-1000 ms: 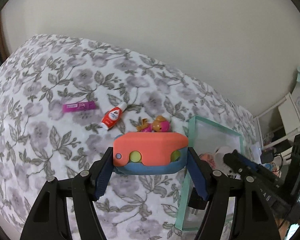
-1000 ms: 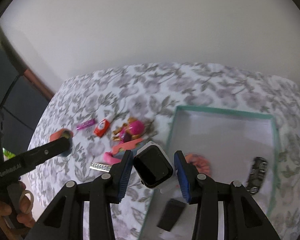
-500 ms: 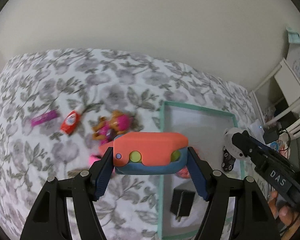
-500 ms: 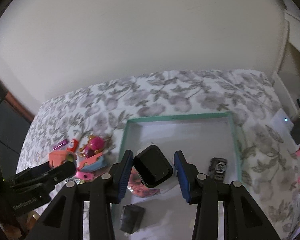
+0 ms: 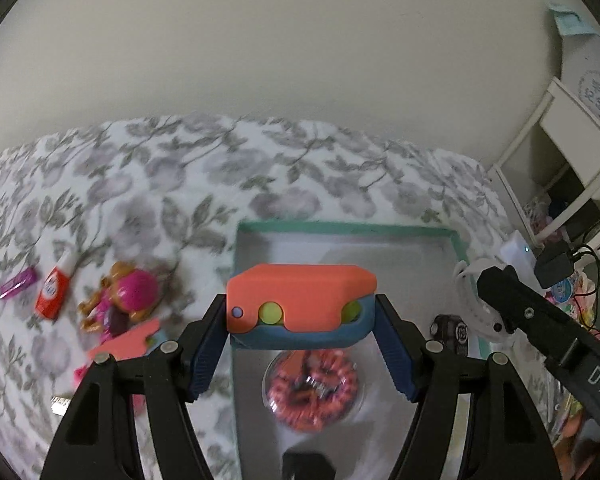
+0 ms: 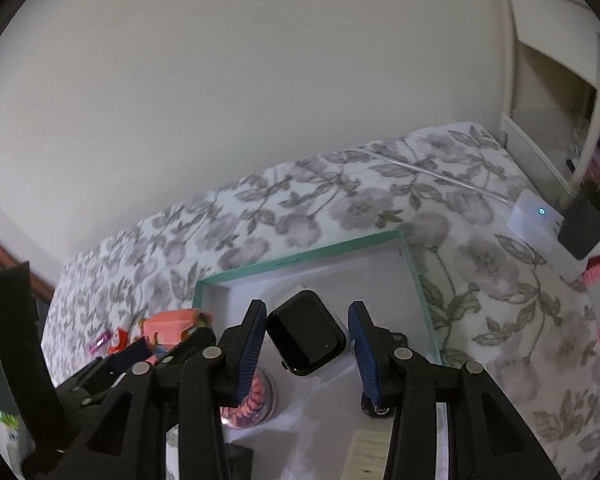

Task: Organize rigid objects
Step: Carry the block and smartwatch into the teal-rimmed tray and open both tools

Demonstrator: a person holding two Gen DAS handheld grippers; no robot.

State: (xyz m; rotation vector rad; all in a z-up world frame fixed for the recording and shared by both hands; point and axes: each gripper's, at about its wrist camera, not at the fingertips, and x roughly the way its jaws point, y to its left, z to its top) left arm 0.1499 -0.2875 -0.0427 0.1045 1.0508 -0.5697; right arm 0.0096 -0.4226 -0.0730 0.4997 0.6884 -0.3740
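Both loads are now carried over the tray [image 5: 458, 240]: left tongs [image 5: 302, 320] clamped on orange toy [image 5: 300, 294], right tongs [image 6: 307, 338] on smartwatch [image 6: 306, 334]; each is best lowered onto bare floor before release

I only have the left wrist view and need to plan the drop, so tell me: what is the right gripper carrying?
Observer: The right gripper holds a smartwatch, black screen facing the camera.
Operator: Is it over the tray?
Observer: Yes, it hangs inside the teal rim of the tray, near the far side.
Operator: Anything close by?
Observer: A round clear case shows behind one of the fingers, to the watch's side.
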